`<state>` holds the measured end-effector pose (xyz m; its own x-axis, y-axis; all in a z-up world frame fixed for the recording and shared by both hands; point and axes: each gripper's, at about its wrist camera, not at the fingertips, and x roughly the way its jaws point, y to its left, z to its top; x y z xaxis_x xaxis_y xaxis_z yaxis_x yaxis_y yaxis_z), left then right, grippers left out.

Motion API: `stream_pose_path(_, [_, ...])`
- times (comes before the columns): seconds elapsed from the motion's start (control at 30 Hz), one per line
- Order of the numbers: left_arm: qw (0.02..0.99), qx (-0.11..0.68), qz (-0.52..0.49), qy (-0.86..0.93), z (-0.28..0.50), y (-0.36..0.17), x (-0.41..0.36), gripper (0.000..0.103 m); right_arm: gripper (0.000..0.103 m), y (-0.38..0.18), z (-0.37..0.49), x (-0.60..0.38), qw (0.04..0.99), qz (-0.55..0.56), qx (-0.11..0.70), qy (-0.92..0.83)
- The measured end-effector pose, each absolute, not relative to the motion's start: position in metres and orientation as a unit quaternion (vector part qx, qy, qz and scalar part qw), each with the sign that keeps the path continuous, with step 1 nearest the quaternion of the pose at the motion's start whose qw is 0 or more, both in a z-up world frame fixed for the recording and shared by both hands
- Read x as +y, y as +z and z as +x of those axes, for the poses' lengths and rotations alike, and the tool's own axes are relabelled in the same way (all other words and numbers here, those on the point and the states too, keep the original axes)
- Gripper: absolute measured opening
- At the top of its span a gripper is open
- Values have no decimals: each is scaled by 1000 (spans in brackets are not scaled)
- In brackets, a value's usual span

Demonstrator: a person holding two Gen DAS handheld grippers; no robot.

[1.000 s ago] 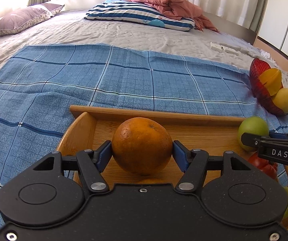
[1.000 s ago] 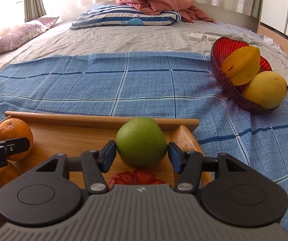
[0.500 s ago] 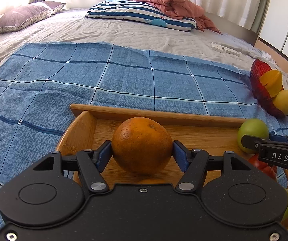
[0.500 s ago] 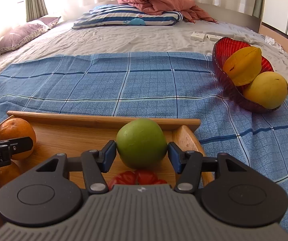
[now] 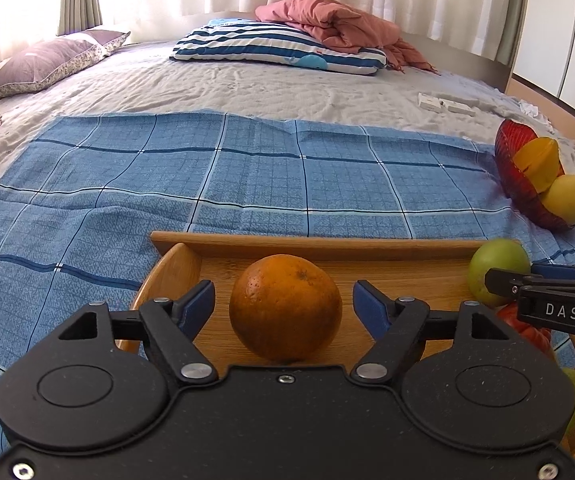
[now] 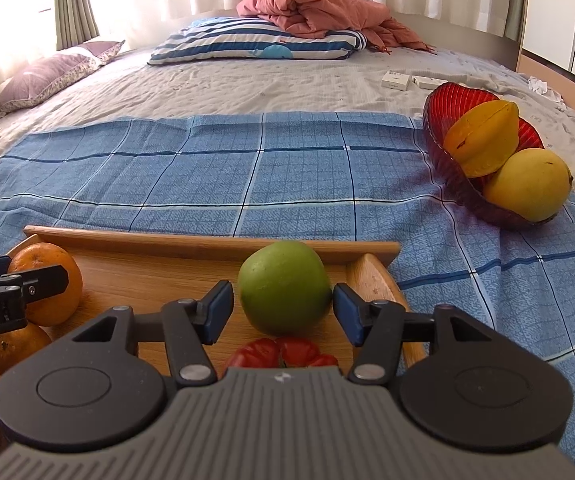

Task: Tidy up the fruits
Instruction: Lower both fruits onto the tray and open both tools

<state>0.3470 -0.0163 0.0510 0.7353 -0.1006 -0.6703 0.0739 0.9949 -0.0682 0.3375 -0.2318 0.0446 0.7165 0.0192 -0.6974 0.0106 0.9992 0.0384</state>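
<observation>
Left wrist view: the left gripper (image 5: 284, 304) stands with its blue pads spread clear of the orange (image 5: 286, 307), which sits on the wooden tray (image 5: 315, 245). On the right wrist view the right gripper (image 6: 283, 307) is likewise parted, narrow gaps either side of the green apple (image 6: 284, 286), a red tomato (image 6: 283, 353) just beneath. Both fruits look placed in the tray, so the release step seems done. Next, I judge, each claw backs straight off without nudging its fruit; the red bowl (image 6: 443, 104) with its starfruit (image 6: 483, 138) and mango (image 6: 527, 184) waits well apart.
</observation>
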Motion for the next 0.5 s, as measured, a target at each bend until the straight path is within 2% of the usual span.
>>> stream_pose_path(0.23, [935, 350, -18, -54, 331, 59, -13, 84, 72, 53, 324, -229, 929, 13, 369, 9])
stream_pose_path(0.5, [940, 334, -17, -65, 304, 68, -11, 88, 79, 65, 300, -228, 937, 10, 348, 8])
